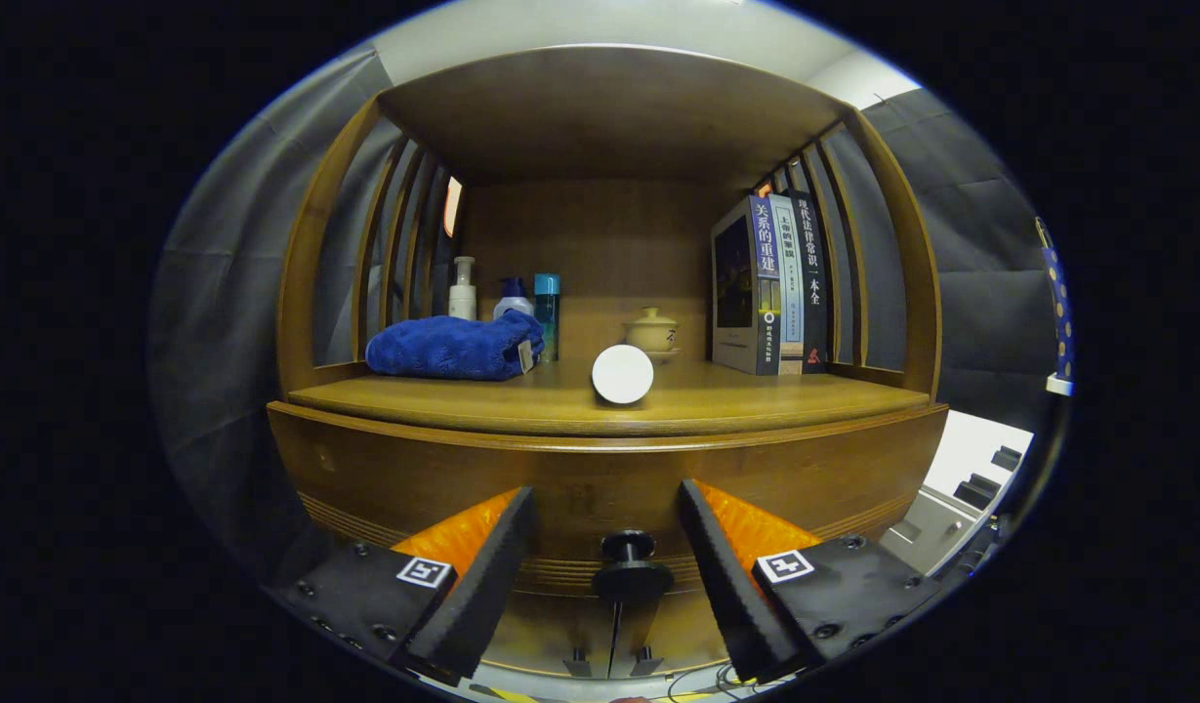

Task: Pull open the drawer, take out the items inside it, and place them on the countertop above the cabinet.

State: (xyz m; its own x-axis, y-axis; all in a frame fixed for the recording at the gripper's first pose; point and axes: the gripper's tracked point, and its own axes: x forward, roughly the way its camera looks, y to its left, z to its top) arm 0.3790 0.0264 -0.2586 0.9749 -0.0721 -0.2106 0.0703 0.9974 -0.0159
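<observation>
A wooden cabinet stands straight ahead, with its drawer front (pixel 600 469) closed under the countertop (pixel 756 395). A small dark round knob (pixel 629 547) sticks out of the drawer front. My gripper (pixel 607 547) is open, and the knob sits between the two fingertips without either touching it. The inside of the drawer is hidden. A white round object (pixel 622 374) rests on the countertop near its front edge, right above the knob.
On the countertop a folded blue towel (pixel 455 347) lies at the left with bottles (pixel 463 289) behind it. A small lidded cup (pixel 650 330) sits at the back, and several upright books (pixel 770 283) stand at the right. Slatted wooden sides and a top panel enclose the shelf.
</observation>
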